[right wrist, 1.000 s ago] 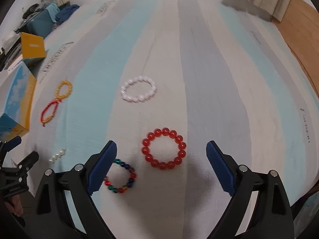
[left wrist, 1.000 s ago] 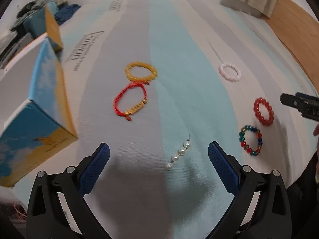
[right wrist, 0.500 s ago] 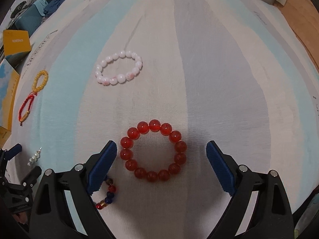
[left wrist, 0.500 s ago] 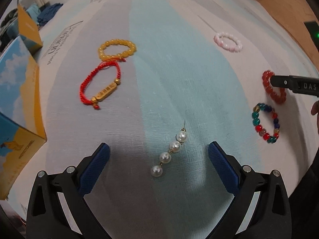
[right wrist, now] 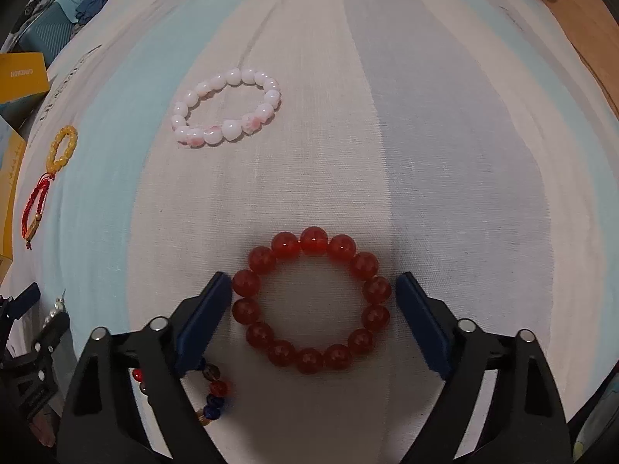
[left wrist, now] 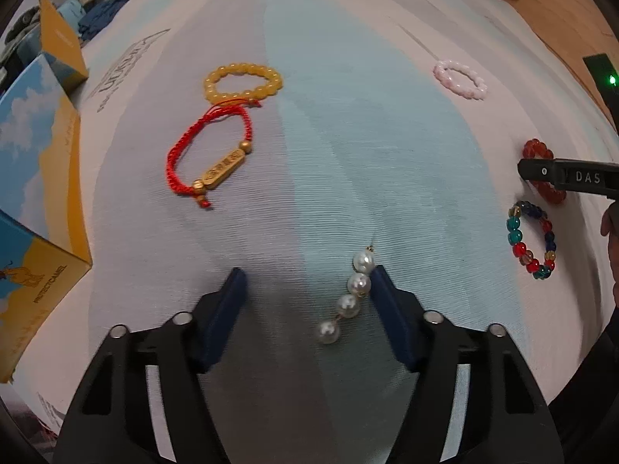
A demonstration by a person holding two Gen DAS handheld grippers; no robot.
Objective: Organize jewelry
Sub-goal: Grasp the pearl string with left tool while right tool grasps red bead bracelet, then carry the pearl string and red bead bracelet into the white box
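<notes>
A pearl strand (left wrist: 350, 296) lies on the striped cloth between the fingers of my left gripper (left wrist: 307, 284), close to the right finger; the gripper is open but narrowed. A red bead bracelet (right wrist: 311, 300) lies between the fingers of my right gripper (right wrist: 313, 290), which is open around it; it also shows in the left wrist view (left wrist: 541, 172), partly behind the right gripper's finger. A multicolour bead bracelet (left wrist: 532, 239) lies beside it. A yellow bead bracelet (left wrist: 243, 83), a red cord bracelet (left wrist: 211, 158) and a pink bead bracelet (right wrist: 228, 108) lie farther off.
A blue and yellow box (left wrist: 36, 178) stands at the left edge of the cloth, with a yellow box (left wrist: 60, 46) behind it. Wooden floor (left wrist: 565, 11) shows at the far right. Clothes and bags lie at the far left.
Both grippers have come down and forward onto the cloth. The left fingers have narrowed around the pearl strand. The right fingers have narrowed around the red bracelet.
</notes>
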